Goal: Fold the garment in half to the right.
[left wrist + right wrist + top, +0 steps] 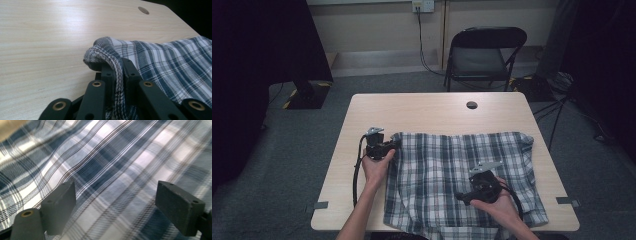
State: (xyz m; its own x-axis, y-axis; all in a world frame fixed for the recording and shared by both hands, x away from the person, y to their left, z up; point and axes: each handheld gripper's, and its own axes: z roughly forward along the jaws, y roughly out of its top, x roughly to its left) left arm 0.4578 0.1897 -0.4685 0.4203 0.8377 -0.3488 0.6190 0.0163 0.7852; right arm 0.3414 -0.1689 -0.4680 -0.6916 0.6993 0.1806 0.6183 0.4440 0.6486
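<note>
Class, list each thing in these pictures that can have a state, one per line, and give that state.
plaid cloth: spread flat over the table, near edge hanging off, left corner bunched and pinched.
left gripper: shut on the cloth's corner.
right gripper: open above the cloth, holding nothing.
folding chair: unfolded, empty.

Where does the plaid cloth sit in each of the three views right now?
High view: the plaid cloth covers the table's near right half.
Left gripper view: at right, its folded edge pinched between the left gripper's jaws.
Right gripper view: spread under the open right gripper.
Shared landmark: the blue-and-white check pattern.
</note>
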